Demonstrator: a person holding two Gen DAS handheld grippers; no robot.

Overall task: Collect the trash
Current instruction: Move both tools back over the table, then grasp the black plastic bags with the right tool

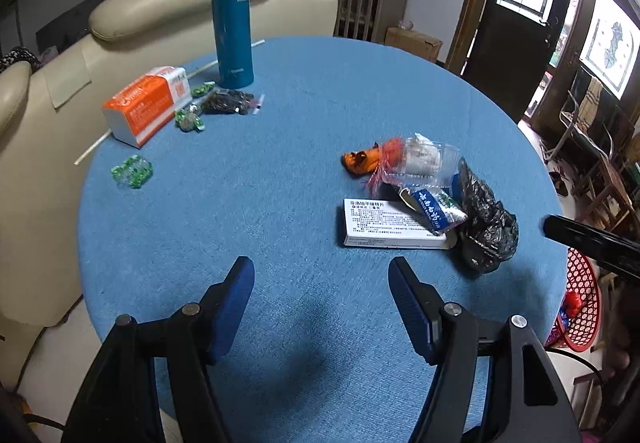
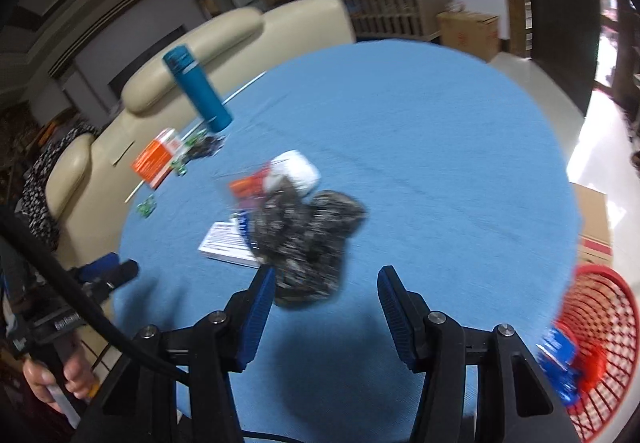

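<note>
A heap of trash lies on the round blue table point(image 1: 280, 171): a crumpled black bag point(image 1: 486, 223), a white medicine box point(image 1: 390, 223), a blue-and-white wrapper point(image 1: 436, 209), clear plastic point(image 1: 428, 159) and orange scraps point(image 1: 362, 161). My left gripper point(image 1: 322, 275) hovers open over bare cloth, short of the box. In the blurred right wrist view the black bag point(image 2: 308, 243) lies just ahead of my right gripper point(image 2: 326, 283), which is open with nothing between its fingers. A red mesh basket point(image 2: 600, 343) with blue and red trash inside stands beside the table at the lower right.
A teal flask point(image 1: 234, 27), an orange-and-white box point(image 1: 146, 105), green candy wrappers point(image 1: 134, 171) and a dark packet point(image 1: 228, 101) sit at the table's far left. A cream sofa point(image 1: 60, 103) borders the left. Cardboard boxes point(image 2: 596, 227) stand on the floor to the right.
</note>
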